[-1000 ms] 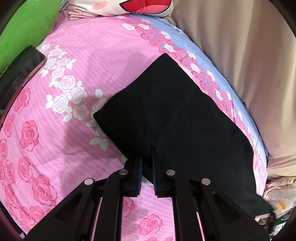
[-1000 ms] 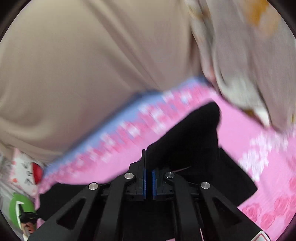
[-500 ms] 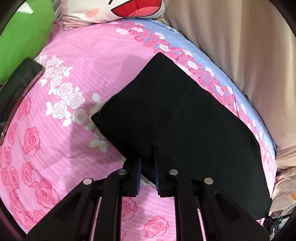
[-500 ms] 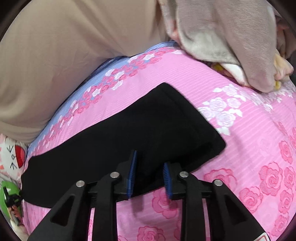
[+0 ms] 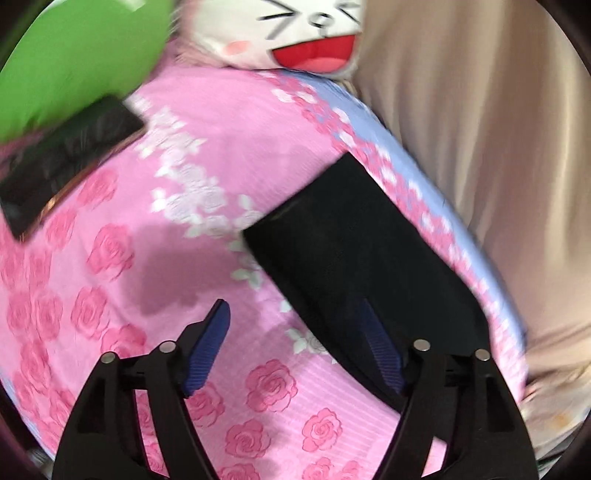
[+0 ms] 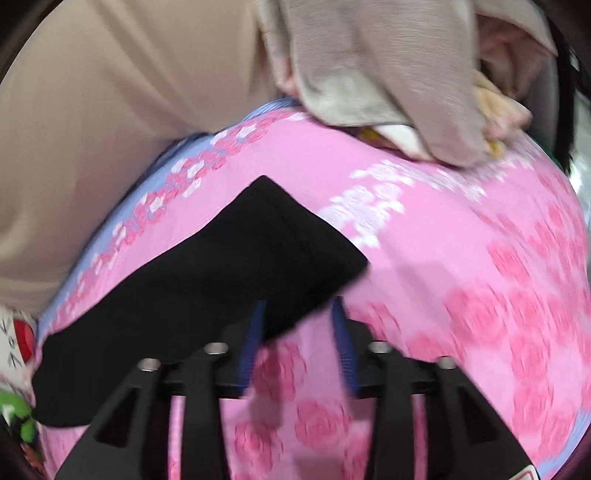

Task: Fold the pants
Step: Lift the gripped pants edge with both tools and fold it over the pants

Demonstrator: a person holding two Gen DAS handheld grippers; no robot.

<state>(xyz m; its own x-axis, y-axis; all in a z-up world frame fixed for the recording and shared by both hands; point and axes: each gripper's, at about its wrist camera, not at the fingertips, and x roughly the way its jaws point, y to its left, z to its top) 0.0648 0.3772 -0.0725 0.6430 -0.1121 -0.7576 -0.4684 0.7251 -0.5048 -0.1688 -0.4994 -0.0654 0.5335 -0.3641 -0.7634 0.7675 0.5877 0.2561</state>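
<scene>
The black pants [image 5: 354,254] lie folded into a flat long strip on the pink rose-print bedsheet [image 5: 207,206], near the beige wall. In the right wrist view the pants [image 6: 221,273] run from the centre to the lower left. My left gripper [image 5: 295,343] is open and empty, just above the sheet at the pants' near edge; its right finger overlaps the fabric edge. My right gripper [image 6: 299,339] is open and empty, at the near edge of the pants' other end.
A green cushion [image 5: 74,55] and a white cartoon-face pillow [image 5: 295,33] lie at the bed's head. A dark phone-like slab [image 5: 62,158] lies by the cushion. A heap of beige and grey cloth [image 6: 388,81] sits at the other end. The beige wall [image 5: 480,129] borders the bed.
Both grippers have let go of the pants and opened wide. The right one set its end down flat, and both have drawn back slightly from the fabric.
</scene>
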